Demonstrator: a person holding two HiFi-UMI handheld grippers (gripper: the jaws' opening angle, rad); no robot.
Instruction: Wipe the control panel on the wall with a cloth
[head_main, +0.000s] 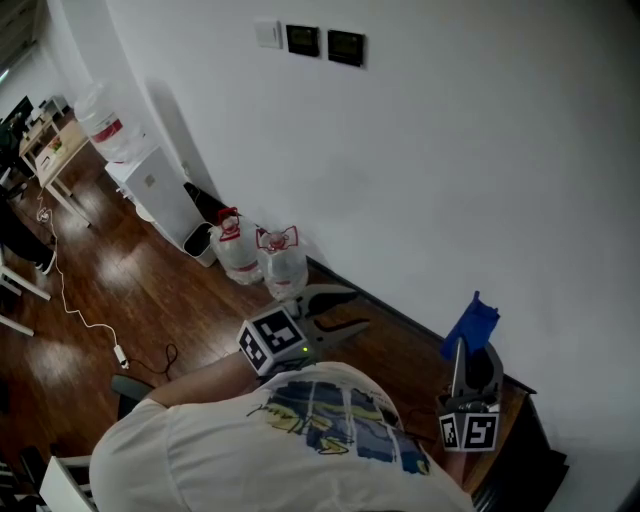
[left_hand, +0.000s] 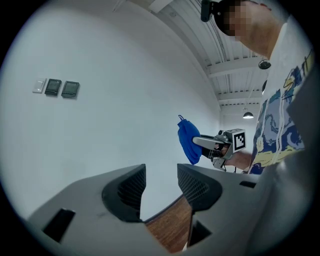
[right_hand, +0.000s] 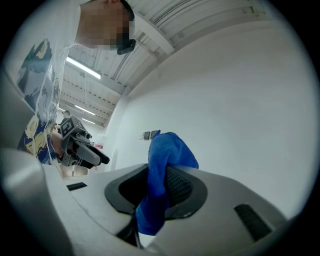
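Observation:
The control panel is two dark squares (head_main: 325, 43) beside a white switch (head_main: 268, 33), high on the white wall; the same control panel (left_hand: 62, 88) shows at upper left in the left gripper view and tiny and far (right_hand: 146, 134) in the right gripper view. My right gripper (head_main: 468, 350) is shut on a blue cloth (head_main: 470, 325), which sticks up from the jaws (right_hand: 167, 160), well below and right of the panel. My left gripper (head_main: 335, 312) is open and holds nothing, pointing at the wall base.
Two water bottles with red caps (head_main: 258, 255) stand against the wall. A white dispenser (head_main: 150, 180) with a big bottle sits further left. A cable (head_main: 90, 320) lies on the wooden floor. Dark furniture (head_main: 520, 440) is at lower right.

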